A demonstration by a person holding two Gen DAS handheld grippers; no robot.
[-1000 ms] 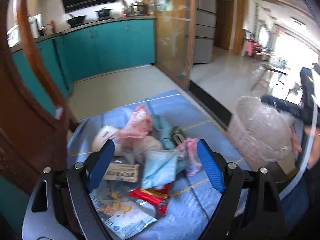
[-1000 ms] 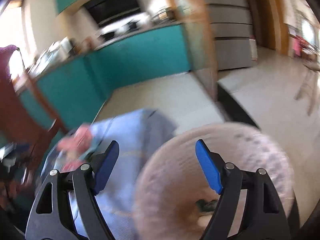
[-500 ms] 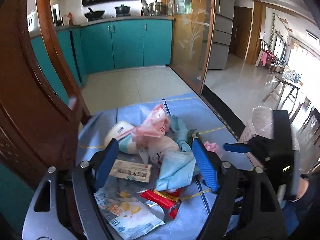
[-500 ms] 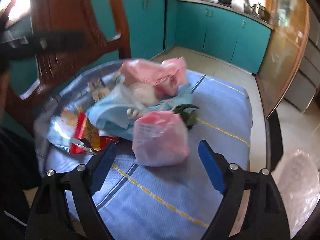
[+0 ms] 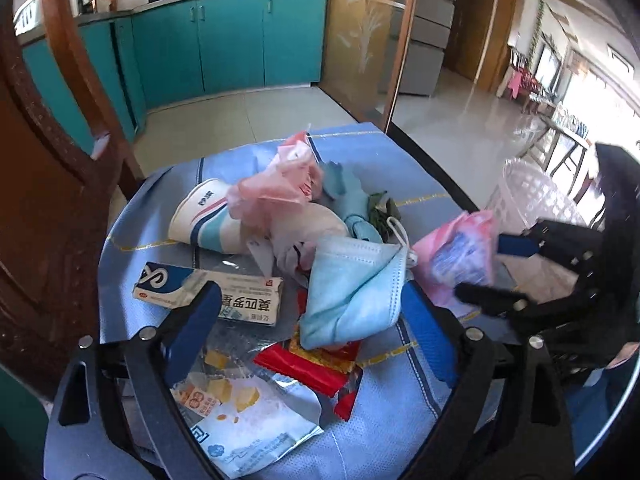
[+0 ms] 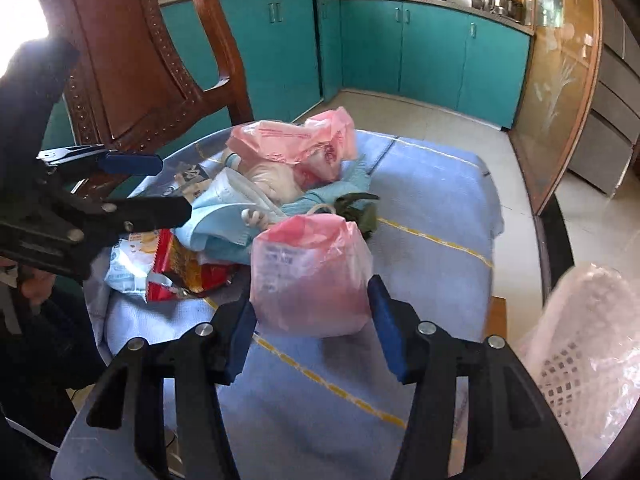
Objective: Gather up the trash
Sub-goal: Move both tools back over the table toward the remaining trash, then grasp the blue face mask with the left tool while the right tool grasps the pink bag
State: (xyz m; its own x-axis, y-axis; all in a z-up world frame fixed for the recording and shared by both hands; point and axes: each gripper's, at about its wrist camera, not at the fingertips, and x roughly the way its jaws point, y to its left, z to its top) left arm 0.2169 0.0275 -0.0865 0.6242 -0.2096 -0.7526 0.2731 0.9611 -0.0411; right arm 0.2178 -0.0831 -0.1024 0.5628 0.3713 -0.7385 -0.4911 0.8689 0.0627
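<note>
- A heap of trash is seen piled on a table (image 5: 432, 184) covered by a blue cloth; a pink plastic bag (image 6: 310, 276) stands at the near edge of the heap, just beside a blue face mask (image 5: 352, 284).
- The right gripper (image 6: 312, 336) is pictured with its jaws closing around the pink plastic bag, which sits between the blue pads; firm contact cannot be confirmed yet.
- The left gripper (image 5: 308, 340) is held over a red wrapper (image 5: 316, 364) and a medicine box (image 5: 212, 292), its jaws opening wide with nothing pinched.
- Both grippers are angled steeply down at the table, one from each side of the heap.
- The grip is judged best taken low on the bag's body, so the thin film is gathered rather than slipped off.
- A lined basket (image 6: 580, 352) is seen waiting off the table's right edge, the likely drop point.
</note>
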